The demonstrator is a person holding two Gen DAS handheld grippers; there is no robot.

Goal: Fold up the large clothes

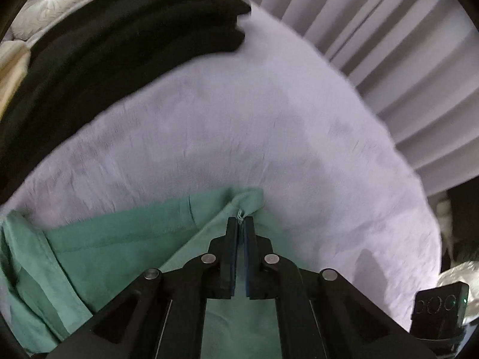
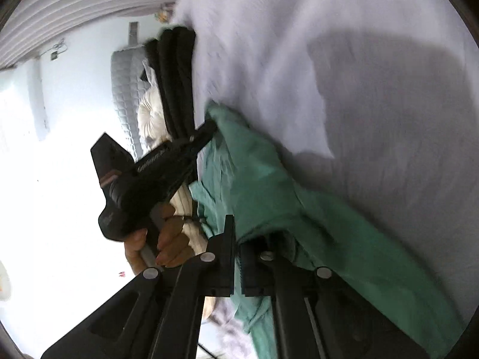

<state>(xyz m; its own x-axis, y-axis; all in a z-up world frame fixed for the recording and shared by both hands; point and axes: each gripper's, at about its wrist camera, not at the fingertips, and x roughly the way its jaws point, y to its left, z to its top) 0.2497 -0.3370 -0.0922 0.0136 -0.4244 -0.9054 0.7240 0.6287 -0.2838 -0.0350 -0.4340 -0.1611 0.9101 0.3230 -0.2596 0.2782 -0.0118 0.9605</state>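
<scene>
Pinching a corner of the green garment between the closed jaws of the left gripper, with a small tuft of cloth poking out past the tips; spreading from there down and to the left across the pale lilac bedsheet, partly doubled over along one edge; stacked beyond, near the far side of the bed, a pile of folded black clothes, with a cream round cushion behind and pleated curtains at the right; seen from the right wrist, tilted sideways, with the right gripper clamped shut on another bunched part of the same green garment, fabric wedged between its fingers; reaching in from the left of that view, the left gripper in a hand, its tips at the far end of the garment, just beside the black pile; blurred throughout, so seams and garment type hard to tell
</scene>
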